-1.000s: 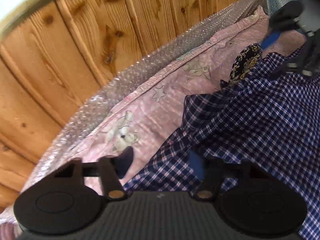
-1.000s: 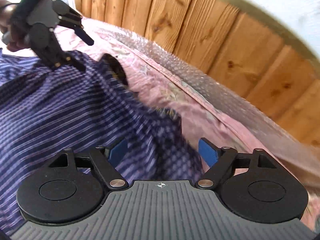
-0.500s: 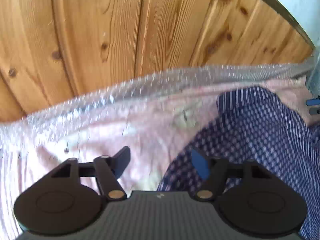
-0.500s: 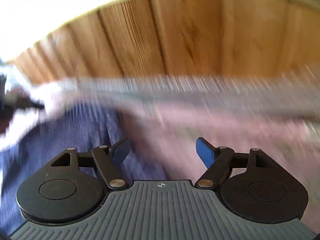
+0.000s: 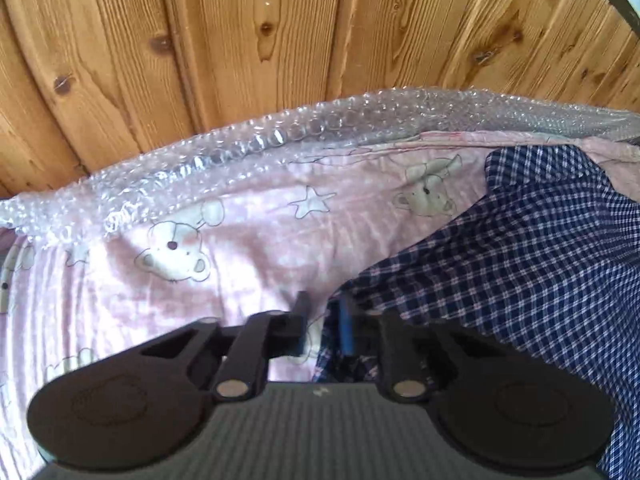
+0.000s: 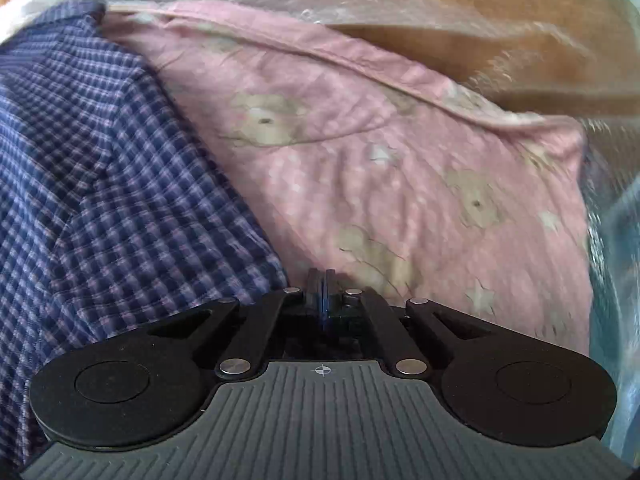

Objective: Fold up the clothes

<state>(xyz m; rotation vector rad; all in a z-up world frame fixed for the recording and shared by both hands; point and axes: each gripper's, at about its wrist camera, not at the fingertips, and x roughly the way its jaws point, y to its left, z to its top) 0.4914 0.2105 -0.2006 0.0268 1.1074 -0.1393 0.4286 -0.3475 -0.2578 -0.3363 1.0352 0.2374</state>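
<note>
Wooden wall [image 5: 256, 40] only left view, right tool [image 6: 323, 292] closed, empty

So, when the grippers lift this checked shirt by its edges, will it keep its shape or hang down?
The checked shirt will probably sag: it already lies in soft folds on the pink bear-print sheet. It looks thin, so likely light. The left gripper has a narrow gap at the shirt's edge, and the cloth may slip from a shallow pinch.
</note>
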